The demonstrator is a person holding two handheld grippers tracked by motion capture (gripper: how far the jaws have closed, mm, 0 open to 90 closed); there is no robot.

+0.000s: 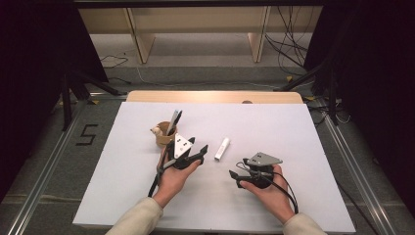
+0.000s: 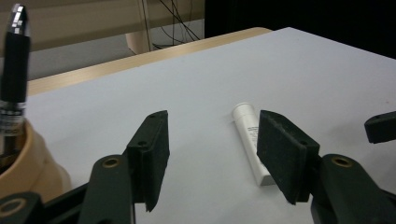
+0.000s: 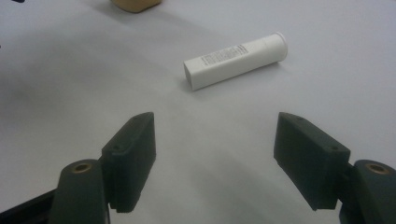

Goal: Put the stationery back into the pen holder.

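- Left gripper [image 1: 196, 151], jaws wide and empty, closes in on the white tube [image 1: 221, 148] lying flat mid-table, just right of the cup [image 1: 163, 138].
- Right gripper [image 1: 238, 176], equally wide, waits nearby.
- Next, likely: straddle the tube, then squeeze.

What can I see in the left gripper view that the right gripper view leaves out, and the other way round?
Left gripper view alone: a black pen standing in the tan cup, the table's wooden edge, and a jaw tip of the right gripper at the picture's right side. Right gripper view alone: the small print along the white tube, readable as lines. Both share: the tube lying flat on the white tabletop, and a pair of open black jaws with nothing between them.
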